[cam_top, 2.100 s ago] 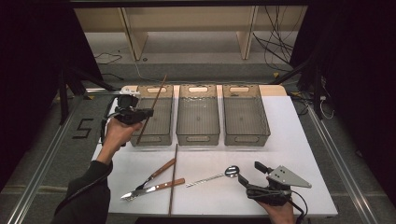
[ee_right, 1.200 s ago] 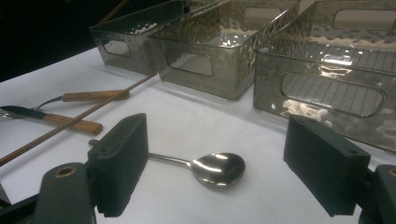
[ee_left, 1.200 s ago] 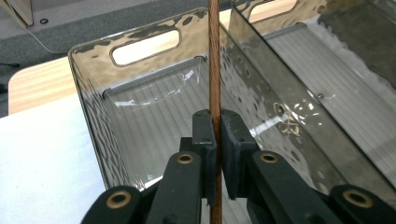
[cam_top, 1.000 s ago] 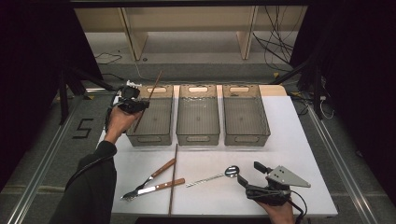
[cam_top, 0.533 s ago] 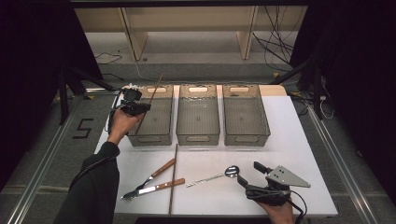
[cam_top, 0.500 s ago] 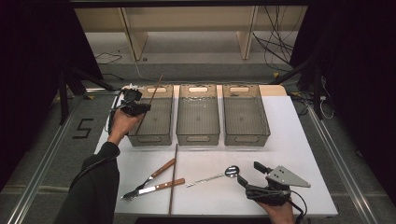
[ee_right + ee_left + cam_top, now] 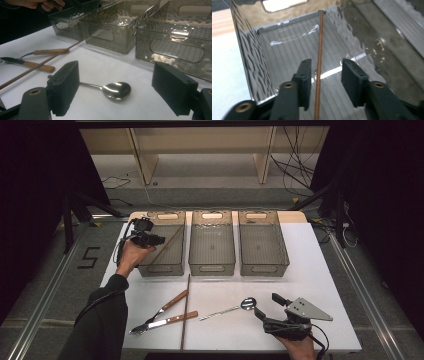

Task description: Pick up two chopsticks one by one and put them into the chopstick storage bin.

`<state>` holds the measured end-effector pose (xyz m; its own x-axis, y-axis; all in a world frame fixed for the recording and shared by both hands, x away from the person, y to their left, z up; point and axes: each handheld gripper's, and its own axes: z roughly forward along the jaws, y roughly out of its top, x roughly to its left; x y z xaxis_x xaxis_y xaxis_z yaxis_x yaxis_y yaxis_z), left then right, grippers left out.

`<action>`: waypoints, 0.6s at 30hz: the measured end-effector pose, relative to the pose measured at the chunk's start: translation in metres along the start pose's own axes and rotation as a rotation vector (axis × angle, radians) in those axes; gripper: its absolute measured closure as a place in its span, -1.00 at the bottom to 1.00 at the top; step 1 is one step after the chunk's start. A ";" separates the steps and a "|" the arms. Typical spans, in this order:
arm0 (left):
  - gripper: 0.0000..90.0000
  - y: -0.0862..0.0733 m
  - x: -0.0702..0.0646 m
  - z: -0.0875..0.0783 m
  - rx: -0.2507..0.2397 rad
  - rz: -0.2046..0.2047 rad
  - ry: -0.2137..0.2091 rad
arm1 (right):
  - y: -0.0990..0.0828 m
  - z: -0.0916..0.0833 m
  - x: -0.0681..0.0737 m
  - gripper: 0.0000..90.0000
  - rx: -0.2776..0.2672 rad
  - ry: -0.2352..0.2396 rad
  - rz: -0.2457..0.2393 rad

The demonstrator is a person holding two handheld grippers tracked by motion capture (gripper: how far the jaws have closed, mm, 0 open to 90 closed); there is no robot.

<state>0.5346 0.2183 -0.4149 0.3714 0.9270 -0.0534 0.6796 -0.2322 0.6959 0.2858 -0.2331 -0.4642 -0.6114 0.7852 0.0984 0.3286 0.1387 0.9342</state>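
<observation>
While the left gripper (image 7: 323,82) hung over the leftmost bin (image 7: 161,268), its jaws had just been opening, and a thin brown chopstick (image 7: 319,60) stood in the gap between the two black pads, nearer the left pad and apparently free of both. In the left gripper view the stick ran from between the jaws away to the bin's far corner, below the handle cut-out. From the high view the same chopstick (image 7: 166,245) lay slanted inside that bin, its upper end toward the far right corner and its lower end near the left gripper (image 7: 150,239), which sat at the bin's left wall in the person's left hand (image 7: 131,256).

The middle bin (image 7: 212,268) and the right bin (image 7: 263,268) stood just beside it in a row, each showing a bare ribbed floor.

The right gripper (image 7: 116,88) rested low at the near edge of the white table (image 7: 320,270), jaws spread wide with nothing gripped. A spoon (image 7: 110,89) lay on the table just beyond its pads, bowl toward the right pad. Farther left lay a second chopstick (image 7: 185,311), a wooden-handled fork (image 7: 162,309) and a wooden-handled knife (image 7: 165,322).
</observation>
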 end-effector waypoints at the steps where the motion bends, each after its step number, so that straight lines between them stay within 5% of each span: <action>1: 0.24 0.001 0.000 -0.002 -0.012 -0.007 -0.006 | 0.000 0.000 0.000 -0.49 0.000 -0.001 0.000; 12: -0.26 0.003 -0.016 -0.026 -0.026 -0.028 -0.037 | 0.000 0.000 0.000 -0.49 -0.001 -0.003 0.001; 18: -0.34 -0.002 -0.028 -0.048 -0.035 -0.096 -0.049 | 0.000 0.000 0.000 -0.49 0.001 -0.004 0.000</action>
<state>0.4923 0.2073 -0.3808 0.3370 0.9286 -0.1554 0.6913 -0.1320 0.7104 0.2852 -0.2330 -0.4640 -0.6087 0.7874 0.0976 0.3294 0.1389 0.9339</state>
